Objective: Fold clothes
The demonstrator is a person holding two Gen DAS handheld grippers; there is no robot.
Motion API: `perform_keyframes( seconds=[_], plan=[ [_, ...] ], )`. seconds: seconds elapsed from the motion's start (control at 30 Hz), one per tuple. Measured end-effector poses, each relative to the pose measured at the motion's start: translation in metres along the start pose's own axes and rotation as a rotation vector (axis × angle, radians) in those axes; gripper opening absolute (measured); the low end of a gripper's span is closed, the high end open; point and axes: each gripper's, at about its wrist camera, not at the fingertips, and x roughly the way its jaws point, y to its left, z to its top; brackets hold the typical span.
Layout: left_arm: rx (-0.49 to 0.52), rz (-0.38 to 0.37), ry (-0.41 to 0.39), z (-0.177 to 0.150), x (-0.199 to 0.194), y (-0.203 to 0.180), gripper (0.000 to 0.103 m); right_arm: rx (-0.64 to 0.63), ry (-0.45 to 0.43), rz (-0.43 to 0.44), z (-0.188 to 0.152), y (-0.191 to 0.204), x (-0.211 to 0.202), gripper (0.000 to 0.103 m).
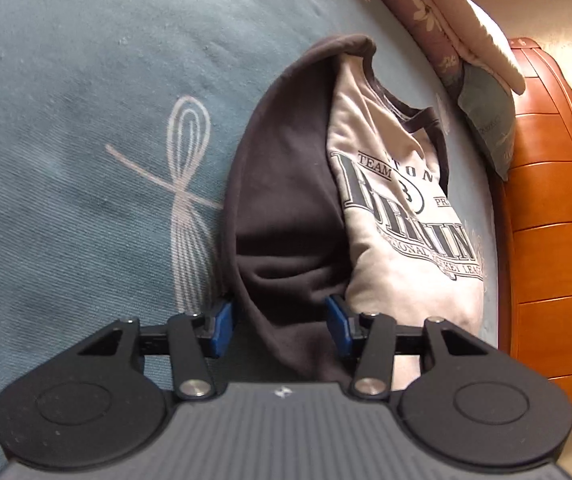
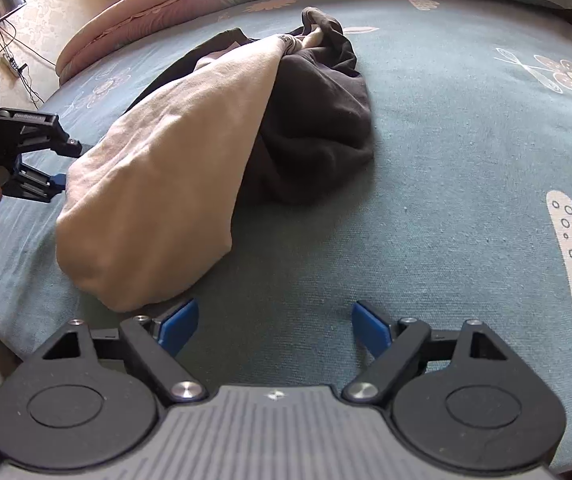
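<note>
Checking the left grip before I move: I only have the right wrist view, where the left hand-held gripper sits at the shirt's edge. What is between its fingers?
Observer: The dark sleeve fills the gap in the left hand-held gripper; I cannot confirm a firm pinch.
Operator: Which side faces up there?
Observer: The printed front, with its lettering showing.
Operator: Anything beyond the bed?
Observer: A wooden cabinet stands against the far edge of the bed.
</note>
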Motion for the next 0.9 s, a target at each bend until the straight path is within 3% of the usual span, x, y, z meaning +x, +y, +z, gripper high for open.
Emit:
perform_keyframes(
  seconds=[0.13,0.17,0.3,0.33,0.43,0.57,0.73,0.9],
  plan=[
    [-0.078,-0.105,-0.01,0.002,0.001,0.023,0.046,-0.013,-0.005,-0.011,0.002,0.004,0.003,0.09],
    [-0.104,-0.123,-0.011,0.002,0.001,0.03,0.037,-0.015,-0.006,-0.013,0.001,0.004,0.003,0.09],
    [-0.164,-0.181,-0.028,-0.003,0.004,0.055,0.021,-0.02,-0.011,-0.01,0.0,0.005,0.004,0.092],
    [-0.18,-0.18,-0.026,-0.003,0.007,0.058,0.012,-0.02,-0.012,-0.008,0.0,0.005,0.004,0.093],
    [-0.164,-0.177,-0.028,-0.002,0.012,0.06,0.008,-0.031,-0.014,-0.011,0.001,0.006,0.006,0.095],
    [-0.093,-0.124,-0.04,-0.001,0.012,0.046,0.008,-0.027,-0.016,-0.02,0.003,0.008,0.008,0.097],
    [0.024,0.004,-0.049,0.001,0.002,0.02,0.007,-0.02,-0.012,-0.024,0.003,0.008,0.006,0.096],
    [0.068,0.086,-0.117,0.014,-0.027,0.018,0.004,-0.025,-0.008,-0.036,0.003,0.009,0.004,0.096]
  ],
)
